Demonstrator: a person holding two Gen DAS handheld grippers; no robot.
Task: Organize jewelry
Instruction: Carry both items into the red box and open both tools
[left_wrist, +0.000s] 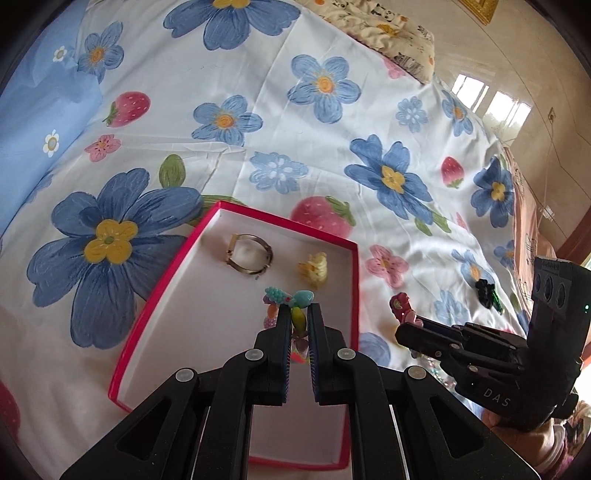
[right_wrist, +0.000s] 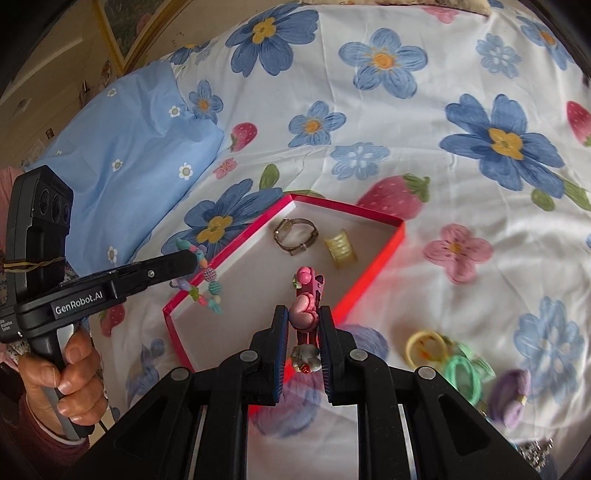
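Observation:
A red-rimmed white box (left_wrist: 236, 332) (right_wrist: 373, 273) lies on the flowered bedsheet. Inside it are a metal bracelet (left_wrist: 249, 257) (right_wrist: 295, 235) and a yellow hair claw (left_wrist: 314, 270) (right_wrist: 340, 249). My left gripper (left_wrist: 298, 314) is shut on a colourful beaded bracelet (left_wrist: 290, 298) and holds it over the box; in the right wrist view the beads (right_wrist: 208, 280) hang from its tip at the box's left rim. My right gripper (right_wrist: 303, 314) is shut on a pink hair clip (right_wrist: 306, 299) over the box's near right edge; the clip also shows in the left wrist view (left_wrist: 402, 308).
On the sheet right of the box lie a yellow ring (right_wrist: 426, 347), green hair ties (right_wrist: 461, 374), a purple fuzzy piece (right_wrist: 511, 395) and a sparkly item (right_wrist: 535, 450). A black-green clip (left_wrist: 487, 292) lies further right. A blue pillow (right_wrist: 122, 147) is at the left.

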